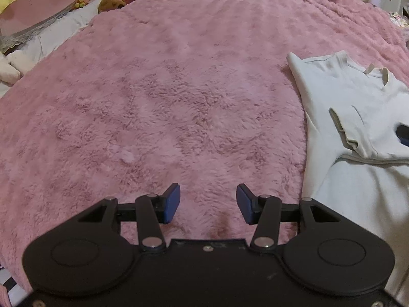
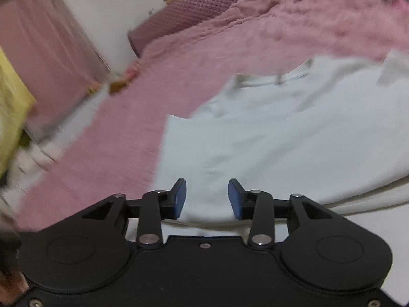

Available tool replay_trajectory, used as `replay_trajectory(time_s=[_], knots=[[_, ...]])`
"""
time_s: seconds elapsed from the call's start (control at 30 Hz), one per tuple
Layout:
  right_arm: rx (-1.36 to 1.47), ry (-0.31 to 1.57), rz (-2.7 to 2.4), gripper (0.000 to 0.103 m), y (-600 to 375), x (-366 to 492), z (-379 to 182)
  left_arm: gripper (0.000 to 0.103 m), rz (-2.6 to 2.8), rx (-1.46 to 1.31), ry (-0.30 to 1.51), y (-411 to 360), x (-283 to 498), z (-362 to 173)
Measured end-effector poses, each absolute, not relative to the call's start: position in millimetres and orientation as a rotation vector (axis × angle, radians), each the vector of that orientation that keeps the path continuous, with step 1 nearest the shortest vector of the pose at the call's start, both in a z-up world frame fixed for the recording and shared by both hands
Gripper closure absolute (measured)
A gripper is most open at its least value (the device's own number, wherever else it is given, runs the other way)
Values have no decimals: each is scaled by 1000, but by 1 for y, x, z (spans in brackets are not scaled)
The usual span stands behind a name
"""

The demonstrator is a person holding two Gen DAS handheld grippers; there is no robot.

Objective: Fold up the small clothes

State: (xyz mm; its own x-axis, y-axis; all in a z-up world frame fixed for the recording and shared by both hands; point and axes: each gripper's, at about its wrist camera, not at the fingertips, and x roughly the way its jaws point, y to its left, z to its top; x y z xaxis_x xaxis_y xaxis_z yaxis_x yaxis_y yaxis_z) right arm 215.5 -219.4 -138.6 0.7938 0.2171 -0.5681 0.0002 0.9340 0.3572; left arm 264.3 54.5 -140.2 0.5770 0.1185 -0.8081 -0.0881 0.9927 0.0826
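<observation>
So the shirt (image 1: 358, 117) is lying on the pink blanket (image 1: 179, 89), and it's way off to the right of the left gripper (image 1: 208, 203). That one is just hanging over bare fuzz with its jaws spread and nothing between them. In the left view the shirt runs long from the collar at the far end down toward the near edge of the bed, with one sleeve already flipped in over the body.

The right gripper (image 2: 207, 198) is the one that matters here. It's right over the shirt (image 2: 281, 140), jaws also spread, nothing pinched, pointing up along the length toward the collar. Its view is blurry, so I can't tell if the pads are touching the cloth or hovering just above it.

My guess: the right side is much nearer, so it grabs first, and the left has to swing right to reach the shirt's near edge.
</observation>
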Motion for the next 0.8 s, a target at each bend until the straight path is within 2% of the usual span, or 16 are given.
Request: replay_trajectory(time_s=[0.07,0.27,0.4,0.43,0.47,0.5,0.6,0.8], knots=[[210,648,93,53,-210,209,-139,53,126,36,943,52,264,-138],[84,679,205,46,-163,222,-149,53,124,32,944,51,262,-137],[9,712,196,47,-142,242,-162,53,112,49,953,47,262,-140],[-5,729,174,55,-140,248,-166,53,110,50,957,47,263,-140],[-28,743,138,82,-137,253,-170,53,108,51,958,47,262,-141],[-1,743,134,96,-141,255,-170,53,106,51,960,47,262,-142],[173,686,133,97,-159,252,-157,52,98,50,965,49,261,-144],[262,591,219,97,-146,249,-140,52,102,43,980,53,265,-150]])
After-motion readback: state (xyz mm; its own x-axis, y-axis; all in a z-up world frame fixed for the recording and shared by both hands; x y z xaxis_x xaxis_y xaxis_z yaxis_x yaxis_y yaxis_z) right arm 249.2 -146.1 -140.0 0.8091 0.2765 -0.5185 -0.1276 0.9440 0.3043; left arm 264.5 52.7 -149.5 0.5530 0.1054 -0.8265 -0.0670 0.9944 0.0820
